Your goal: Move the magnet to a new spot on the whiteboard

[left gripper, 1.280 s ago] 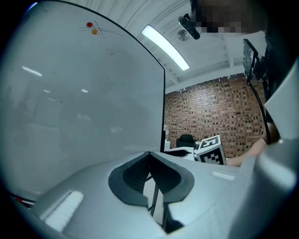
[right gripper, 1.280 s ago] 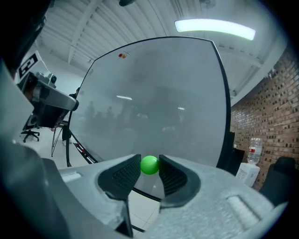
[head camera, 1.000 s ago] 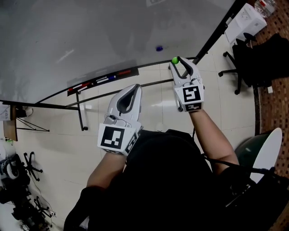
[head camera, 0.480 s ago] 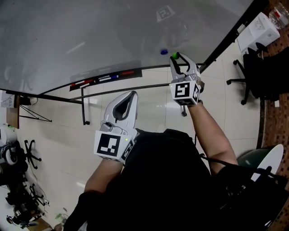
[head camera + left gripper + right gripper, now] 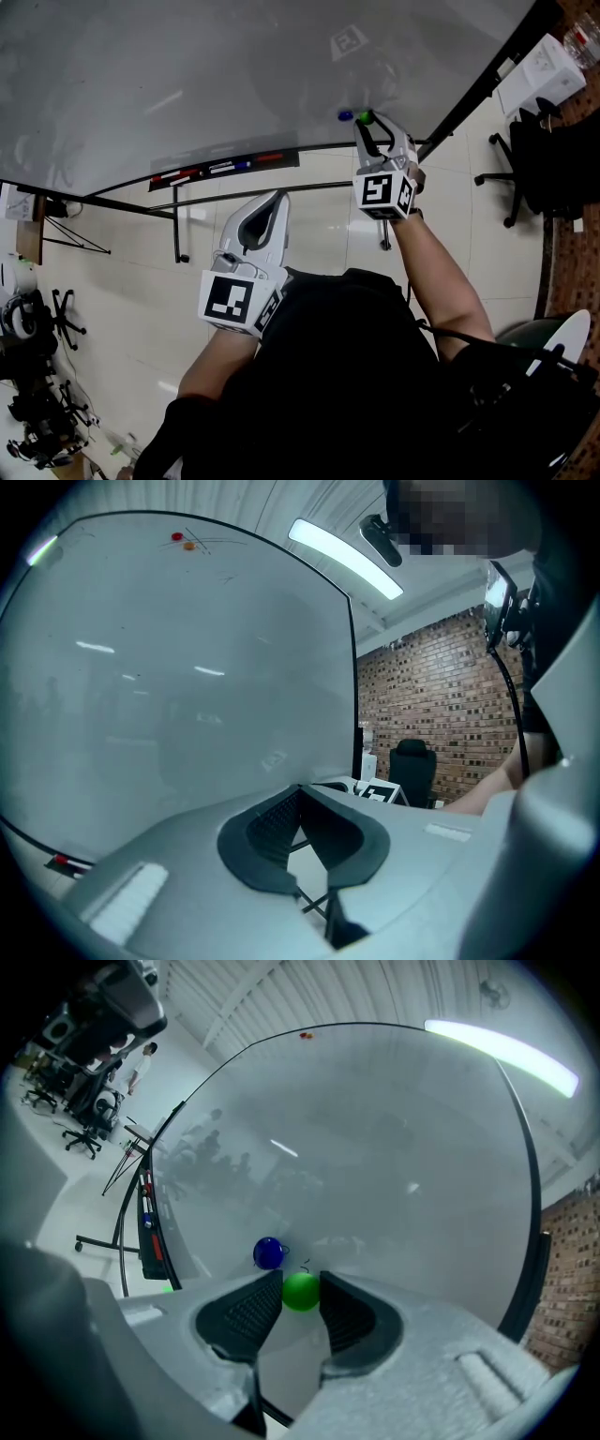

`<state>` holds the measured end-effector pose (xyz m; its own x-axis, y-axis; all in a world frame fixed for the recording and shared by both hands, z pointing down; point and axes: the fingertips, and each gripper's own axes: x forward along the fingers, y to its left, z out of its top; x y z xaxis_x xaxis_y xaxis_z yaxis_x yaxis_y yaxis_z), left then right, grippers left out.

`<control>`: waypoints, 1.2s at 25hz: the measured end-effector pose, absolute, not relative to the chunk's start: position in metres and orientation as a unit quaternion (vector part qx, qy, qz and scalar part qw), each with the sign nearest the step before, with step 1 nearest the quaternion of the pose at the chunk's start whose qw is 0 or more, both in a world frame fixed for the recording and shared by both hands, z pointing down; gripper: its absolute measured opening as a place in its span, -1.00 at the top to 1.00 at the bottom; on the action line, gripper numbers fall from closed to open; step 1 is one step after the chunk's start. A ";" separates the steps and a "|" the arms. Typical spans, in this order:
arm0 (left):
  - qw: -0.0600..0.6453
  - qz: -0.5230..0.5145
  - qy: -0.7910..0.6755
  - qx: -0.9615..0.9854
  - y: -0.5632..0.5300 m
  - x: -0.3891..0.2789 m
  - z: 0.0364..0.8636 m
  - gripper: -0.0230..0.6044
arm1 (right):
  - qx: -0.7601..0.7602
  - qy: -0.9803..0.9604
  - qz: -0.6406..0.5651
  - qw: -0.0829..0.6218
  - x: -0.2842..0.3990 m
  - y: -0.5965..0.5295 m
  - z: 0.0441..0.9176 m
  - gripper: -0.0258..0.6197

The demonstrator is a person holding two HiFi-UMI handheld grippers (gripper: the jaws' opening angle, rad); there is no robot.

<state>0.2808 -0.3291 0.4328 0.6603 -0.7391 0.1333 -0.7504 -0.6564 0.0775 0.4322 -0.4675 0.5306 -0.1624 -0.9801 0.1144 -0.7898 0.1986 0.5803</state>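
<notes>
The right gripper (image 5: 300,1285) clamps its jaw tips on the green magnet (image 5: 301,1293). A second ago it held the magnet lower, by the whiteboard's bottom rail and well apart from the blue magnet (image 5: 269,1252). Now the green magnet sits just beside the blue one, low on the whiteboard (image 5: 375,1147); whether it touches the surface cannot be told. The left gripper (image 5: 298,790) has its jaws closed on nothing and hangs back from the board, much where it was. The marker tray (image 5: 225,169) runs along the board's lower edge.
</notes>
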 end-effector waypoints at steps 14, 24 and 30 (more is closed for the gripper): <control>0.058 0.043 -0.405 0.911 -0.330 0.279 0.433 0.87 | 0.570 -0.690 -0.312 0.318 0.431 -0.466 0.536 0.58; 0.058 0.048 -0.408 0.910 -0.325 0.277 0.428 0.87 | 0.607 -0.687 -0.295 0.269 0.431 -0.469 0.525 0.58; 0.061 0.050 -0.409 0.909 -0.323 0.278 0.427 0.87 | 0.597 -0.691 -0.291 0.287 0.427 -0.468 0.529 0.50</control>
<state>0.2779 -0.3233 0.4265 0.6597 -0.7381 0.1416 -0.7504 -0.6574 0.0694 0.4269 -0.4681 0.5289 -0.1232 -0.9912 0.0492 -0.6575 0.1187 0.7440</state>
